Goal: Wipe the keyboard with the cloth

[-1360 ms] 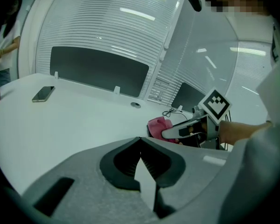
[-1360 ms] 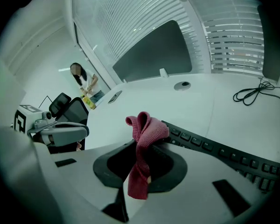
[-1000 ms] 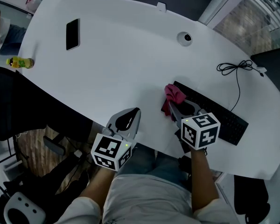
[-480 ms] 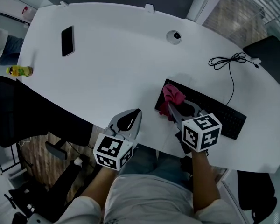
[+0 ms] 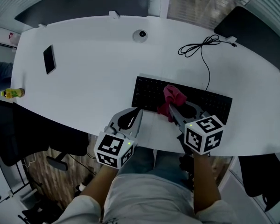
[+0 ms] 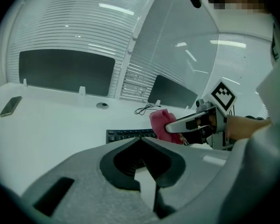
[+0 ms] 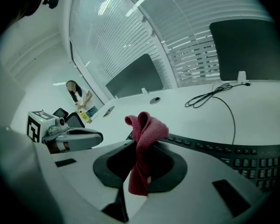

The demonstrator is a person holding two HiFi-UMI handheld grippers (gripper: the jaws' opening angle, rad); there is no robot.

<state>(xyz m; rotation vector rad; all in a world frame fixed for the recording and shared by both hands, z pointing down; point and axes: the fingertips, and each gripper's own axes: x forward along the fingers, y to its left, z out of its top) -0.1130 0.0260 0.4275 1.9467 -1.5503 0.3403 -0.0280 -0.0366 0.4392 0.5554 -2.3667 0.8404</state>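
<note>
Firmly clamped between the jaws of the right gripper (image 5: pixel 171 108), the red cloth (image 5: pixel 174 95) bunches up over the middle of the black keyboard (image 5: pixel 148 91); whether it touches the keys I cannot tell. That keyboard lies near the front edge of the white table (image 5: pixel 93 73). Just left, by the keyboard's front edge, the left gripper (image 5: pixel 136 112) has its jaw tips pressed together with nothing between them. A phone (image 5: pixel 49 59) lies well apart at far left

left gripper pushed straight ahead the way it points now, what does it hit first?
Probably the left end of the keyboard, just beyond the left gripper; only bare desk lies between.
</note>
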